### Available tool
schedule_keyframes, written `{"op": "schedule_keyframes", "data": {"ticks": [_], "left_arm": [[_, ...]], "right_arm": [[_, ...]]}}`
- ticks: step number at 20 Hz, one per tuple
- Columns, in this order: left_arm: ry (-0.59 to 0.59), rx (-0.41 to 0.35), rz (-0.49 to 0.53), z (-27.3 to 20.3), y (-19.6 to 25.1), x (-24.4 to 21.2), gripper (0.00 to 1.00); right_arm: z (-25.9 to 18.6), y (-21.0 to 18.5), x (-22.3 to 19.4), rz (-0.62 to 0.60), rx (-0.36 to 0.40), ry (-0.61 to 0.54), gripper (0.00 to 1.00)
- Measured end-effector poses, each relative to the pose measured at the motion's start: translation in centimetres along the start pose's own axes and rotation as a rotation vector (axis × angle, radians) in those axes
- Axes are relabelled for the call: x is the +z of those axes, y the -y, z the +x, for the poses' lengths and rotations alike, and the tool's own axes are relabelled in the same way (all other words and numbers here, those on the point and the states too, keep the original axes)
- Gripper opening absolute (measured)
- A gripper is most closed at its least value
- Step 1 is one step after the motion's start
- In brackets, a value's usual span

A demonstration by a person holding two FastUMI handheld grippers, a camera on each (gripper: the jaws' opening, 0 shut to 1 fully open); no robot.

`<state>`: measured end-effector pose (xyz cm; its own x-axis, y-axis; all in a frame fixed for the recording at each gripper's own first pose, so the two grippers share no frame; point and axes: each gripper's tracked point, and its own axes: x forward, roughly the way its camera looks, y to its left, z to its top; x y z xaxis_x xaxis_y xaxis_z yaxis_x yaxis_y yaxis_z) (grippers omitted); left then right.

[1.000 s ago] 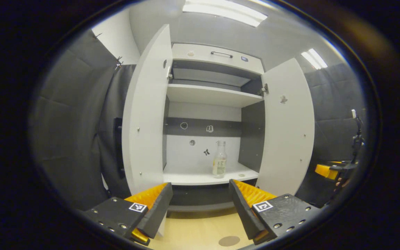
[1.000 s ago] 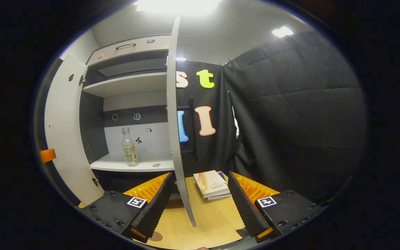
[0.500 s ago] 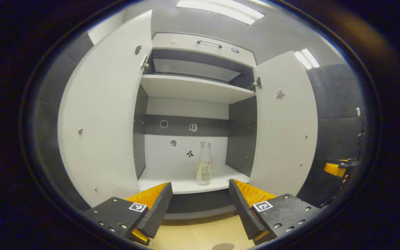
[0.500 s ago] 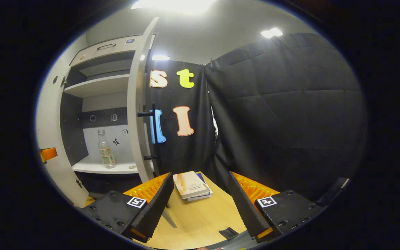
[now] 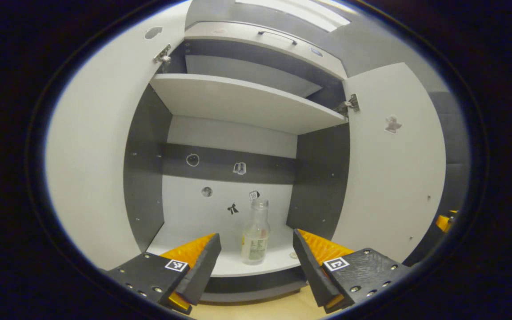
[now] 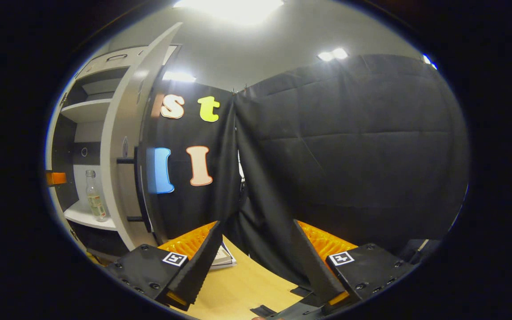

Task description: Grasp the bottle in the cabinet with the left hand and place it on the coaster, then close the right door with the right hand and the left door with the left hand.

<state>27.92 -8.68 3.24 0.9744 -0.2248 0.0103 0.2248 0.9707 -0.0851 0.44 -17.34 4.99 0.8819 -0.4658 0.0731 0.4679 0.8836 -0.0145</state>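
Facing bottle (image 5: pixel 255 235): left tool (image 5: pixel 256 262) agape; books (image 6: pixel 222 257), seemingly, by right tool (image 6: pixel 256 262)

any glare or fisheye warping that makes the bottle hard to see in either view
Left gripper view: the bottle is sharp and evenly lit, the cabinet doors bow from fisheye. Right gripper view: the ceiling light blows out, the bottle is small and squeezed at the left edge.

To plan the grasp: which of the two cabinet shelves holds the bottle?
The lower shelf holds it: the bottle stands upright there, ahead of the open left gripper. The upper shelf shows its underside.
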Motion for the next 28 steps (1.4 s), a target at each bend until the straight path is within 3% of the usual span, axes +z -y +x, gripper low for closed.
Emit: {"op": "schedule_keyframes", "data": {"ticks": [9, 12, 13, 15, 18, 22, 25, 26, 28], "left_arm": [[0.009, -0.013, 0.038, 8.3, 0.4, -0.2, 0.94], [-0.027, -0.03, 0.06, 10.6, 1.0, -1.3, 0.94], [-0.029, -0.01, 0.077, 11.0, 0.6, -1.5, 0.92], [-0.036, -0.004, 0.096, 12.1, 0.6, -1.9, 0.85], [-0.05, -0.003, 0.078, 13.3, 0.5, -2.3, 0.83], [-0.06, 0.006, 0.112, 15.5, -0.1, -3.2, 0.5], [-0.075, -0.006, 0.11, 16.0, 0.3, -3.7, 0.5], [-0.067, 0.0, 0.103, 16.3, 0.1, -3.5, 0.46], [-0.072, -0.017, 0.096, 16.1, 0.6, -3.7, 0.41]], "right_arm": [[3.6, 2.6, -0.3, 0.037, -0.104, 0.007, 1.0], [4.6, 3.2, -0.5, 0.054, -0.124, 0.008, 0.96], [4.8, 3.6, -0.6, 0.061, -0.132, 0.011, 1.0], [5.2, 3.7, -1.0, 0.077, -0.134, 0.008, 0.96], [5.9, 3.8, -2.0, 0.076, -0.13, -0.01, 0.96], [7.0, 3.9, -2.9, 0.08, -0.13, -0.027, 1.0], [7.3, 4.1, -3.5, 0.082, -0.133, -0.033, 1.0], [7.4, 4.2, -3.7, 0.081, -0.133, -0.039, 0.96], [7.4, 4.4, -4.0, 0.084, -0.134, -0.046, 1.0]]}}
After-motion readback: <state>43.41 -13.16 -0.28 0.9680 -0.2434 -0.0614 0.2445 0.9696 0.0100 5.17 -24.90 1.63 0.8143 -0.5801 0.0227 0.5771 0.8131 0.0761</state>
